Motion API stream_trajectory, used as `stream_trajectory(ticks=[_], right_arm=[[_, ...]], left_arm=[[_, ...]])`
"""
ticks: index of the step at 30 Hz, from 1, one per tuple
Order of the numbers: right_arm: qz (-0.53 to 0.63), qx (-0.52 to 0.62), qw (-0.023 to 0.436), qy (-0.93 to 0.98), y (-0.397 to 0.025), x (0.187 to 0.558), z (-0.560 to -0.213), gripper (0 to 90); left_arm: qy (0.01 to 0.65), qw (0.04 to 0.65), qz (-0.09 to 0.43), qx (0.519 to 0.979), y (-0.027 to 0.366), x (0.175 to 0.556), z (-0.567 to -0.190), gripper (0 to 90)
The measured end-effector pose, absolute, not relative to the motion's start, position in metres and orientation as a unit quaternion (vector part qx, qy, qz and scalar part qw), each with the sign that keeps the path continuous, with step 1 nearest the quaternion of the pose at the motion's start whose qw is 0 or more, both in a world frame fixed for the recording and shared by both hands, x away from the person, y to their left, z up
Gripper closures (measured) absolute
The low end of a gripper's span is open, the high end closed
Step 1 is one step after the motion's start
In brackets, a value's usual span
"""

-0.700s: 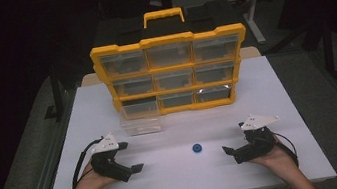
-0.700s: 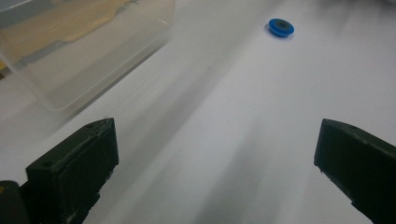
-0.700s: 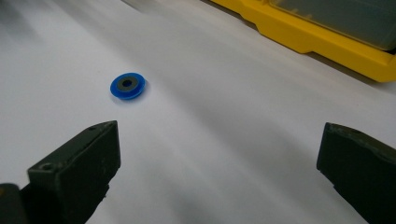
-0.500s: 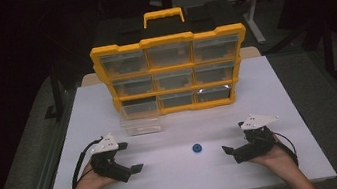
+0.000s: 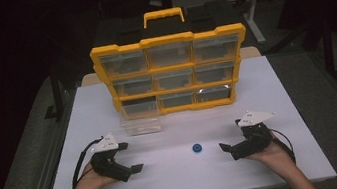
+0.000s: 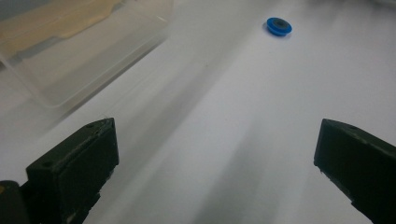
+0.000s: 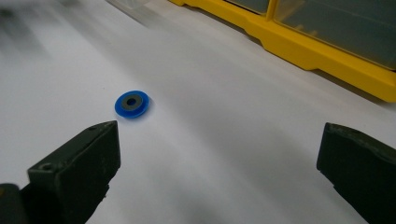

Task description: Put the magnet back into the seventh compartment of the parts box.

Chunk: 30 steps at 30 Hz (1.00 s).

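A small blue disc with a dark centre (image 5: 196, 148) lies flat on the white table (image 5: 280, 108) between my two grippers. My left gripper (image 5: 128, 157) rests low at the table's left, open, nothing between its fingers; in its own view the blue disc (image 6: 279, 26) lies far ahead to the right. My right gripper (image 5: 229, 150) sits at the right, open and empty, pointing left toward the disc (image 7: 132, 103), which lies just beyond its left fingertip (image 7: 79, 163). A clear plastic drawer (image 5: 141, 125) stands pulled out on the table in front of the yellow organizer (image 5: 172, 72).
The yellow organizer with several clear drawers stands upright at the table's back, a black case with a yellow handle (image 5: 163, 15) behind it. Its lower-left slot shows dark. The clear drawer (image 6: 79, 51) sits ahead-left of my left gripper. Organizer base (image 7: 308, 51) runs ahead of my right gripper.
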State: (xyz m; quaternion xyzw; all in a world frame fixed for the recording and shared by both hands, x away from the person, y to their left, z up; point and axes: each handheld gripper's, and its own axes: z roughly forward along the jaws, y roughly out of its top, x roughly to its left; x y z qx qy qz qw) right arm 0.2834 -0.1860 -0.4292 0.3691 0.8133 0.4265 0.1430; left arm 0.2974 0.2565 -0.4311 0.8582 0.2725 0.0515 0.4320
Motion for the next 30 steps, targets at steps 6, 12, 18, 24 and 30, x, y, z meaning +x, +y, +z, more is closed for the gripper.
stream_trajectory(ticks=[6,12,18,24,30], right_arm=[[0.428,0.363,0.139,0.816,-0.182,0.288,-0.427,0.0],[0.425,0.361,0.137,0.818,-0.179,0.292,-0.425,0.0],[0.423,0.358,0.134,0.821,-0.176,0.296,-0.425,0.0],[0.424,0.35,0.134,0.824,-0.172,0.299,-0.424,0.0],[0.424,0.346,0.133,0.826,-0.167,0.301,-0.423,0.0]], left_arm=[[0.268,0.433,0.048,0.86,0.256,0.298,-0.431,0.2],[0.268,0.431,0.05,0.86,0.257,0.297,-0.431,0.2],[0.266,0.431,0.052,0.861,0.256,0.297,-0.431,0.2],[0.268,0.428,0.047,0.862,0.257,0.298,-0.431,5.3],[0.268,0.424,0.049,0.863,0.258,0.298,-0.431,2.1]])
